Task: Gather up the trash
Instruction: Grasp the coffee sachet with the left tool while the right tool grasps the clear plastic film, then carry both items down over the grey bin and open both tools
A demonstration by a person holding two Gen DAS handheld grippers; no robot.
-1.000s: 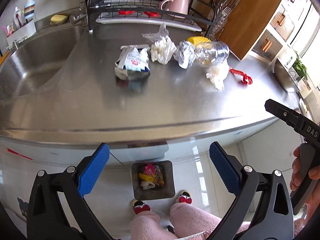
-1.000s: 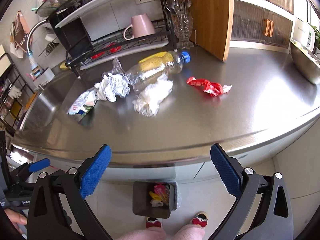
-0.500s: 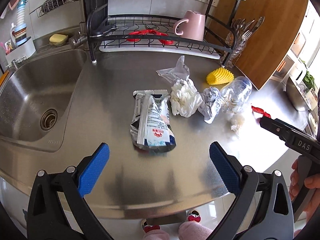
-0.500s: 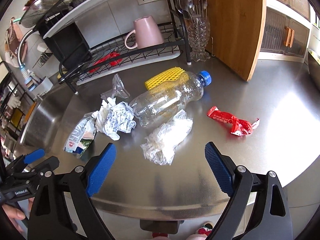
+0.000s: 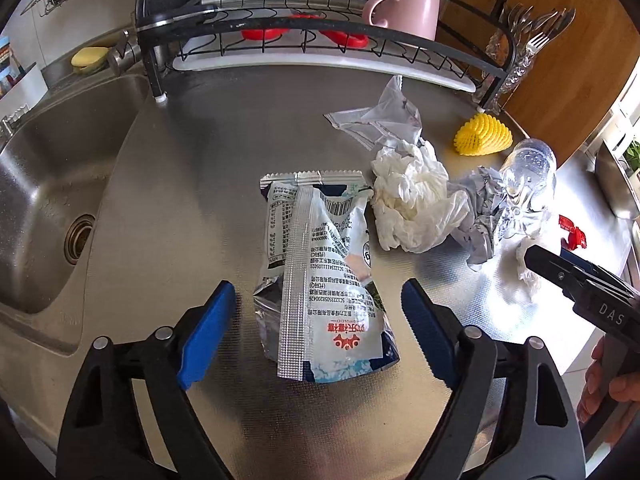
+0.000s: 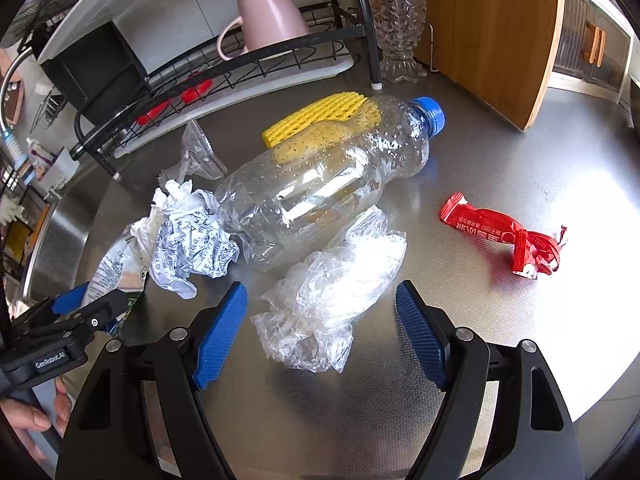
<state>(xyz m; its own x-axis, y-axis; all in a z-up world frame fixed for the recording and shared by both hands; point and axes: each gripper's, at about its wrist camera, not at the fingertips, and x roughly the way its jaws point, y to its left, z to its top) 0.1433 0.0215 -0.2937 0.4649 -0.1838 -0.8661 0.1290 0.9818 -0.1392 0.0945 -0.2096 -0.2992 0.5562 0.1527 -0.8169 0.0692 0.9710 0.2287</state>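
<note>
**Both claws closing over trash on the steel counter**

The silver snack bag point(image 5: 320, 276) is seen lying flat on the steel counter point(image 5: 192, 200), seam side up, directly between the blue pads of the left gripper point(image 5: 318, 334). The lower half of the bag falls between the two pads, while its crimped top edge extends beyond the fingertips toward the dish rack point(image 5: 312, 36). The jaws are spread wider than the bag and are closing; a strip of bare counter is visible on each side, so neither pad is pressed on the bag and nothing is held.

The crumpled clear plastic wrap point(image 6: 332, 292) is found between the pads of the right gripper point(image 6: 322, 338), its near end lying within the gap and its far end reaching toward the clear bottle point(image 6: 320, 184). These jaws are likewise closing and stand wider than the wrap; no contact with either pad can be made out, and nothing is gripped.

Beyond the wrap, the bottle lies on its side with its blue cap pointing toward the wooden board point(image 6: 492, 32), partly over a yellow foam net point(image 6: 316, 120). A crumpled printed paper point(image 6: 192, 236) rests against the base of the bottle. A red wrapper point(image 6: 500, 236) lies apart on the counter, to the right of the right claw. A white crumpled tissue point(image 5: 412, 200) is seen just beside the snack bag.
</note>
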